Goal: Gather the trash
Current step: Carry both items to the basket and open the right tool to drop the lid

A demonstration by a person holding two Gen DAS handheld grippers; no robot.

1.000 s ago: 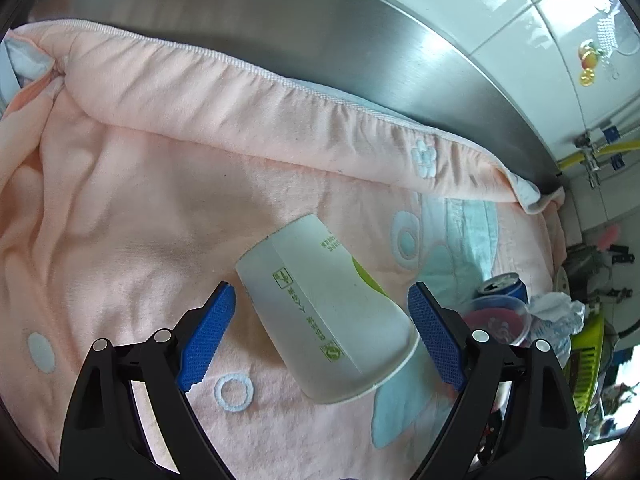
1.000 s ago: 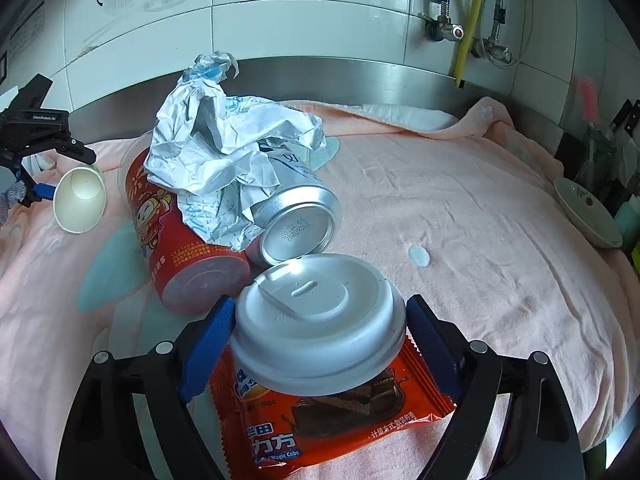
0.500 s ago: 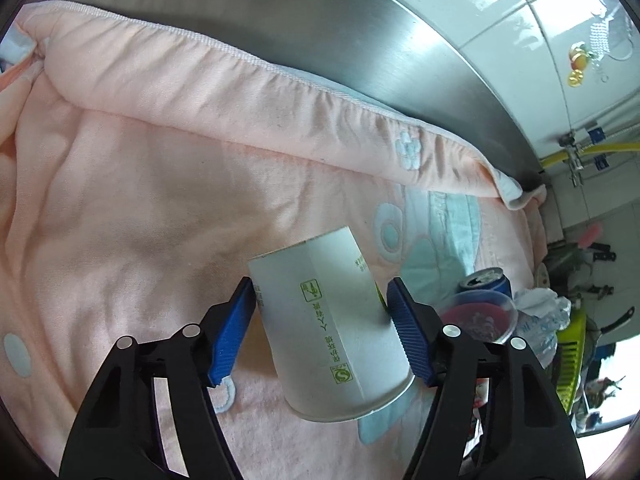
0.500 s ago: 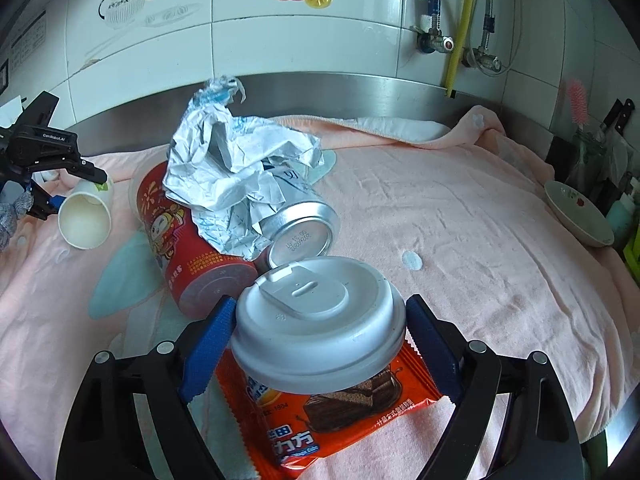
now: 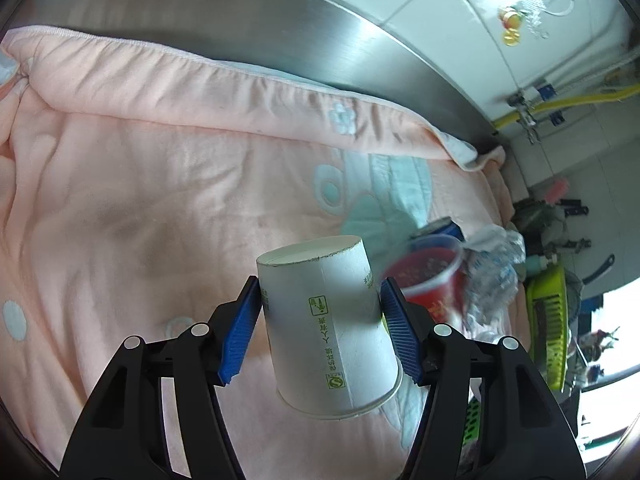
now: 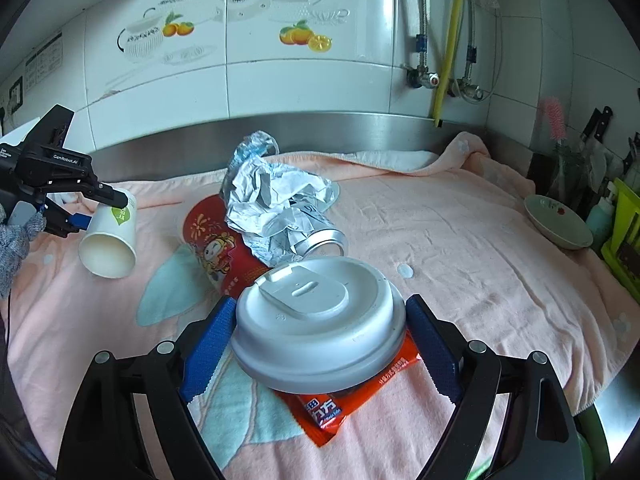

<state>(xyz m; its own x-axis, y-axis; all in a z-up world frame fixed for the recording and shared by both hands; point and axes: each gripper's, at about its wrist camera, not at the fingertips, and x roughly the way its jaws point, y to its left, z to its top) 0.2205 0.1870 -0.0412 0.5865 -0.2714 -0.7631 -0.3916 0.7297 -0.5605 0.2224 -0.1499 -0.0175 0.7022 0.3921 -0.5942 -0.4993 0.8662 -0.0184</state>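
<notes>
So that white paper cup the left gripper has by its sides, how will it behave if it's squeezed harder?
The paper cup looks thin-walled and empty, so it is probably light and may buckle under a harder squeeze. Its sides taper, and the left gripper holds it tilted, so it could slip. Set on its side, it would likely roll in a curve.

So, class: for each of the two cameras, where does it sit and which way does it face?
Left wrist: on the left gripper, facing down at the pink towel; jaws clamp the paper cup.
Right wrist: on the right gripper, facing the tiled wall; jaws hold the white lid.
Shared: paper cup, red cup, crumpled wrapper.
</notes>
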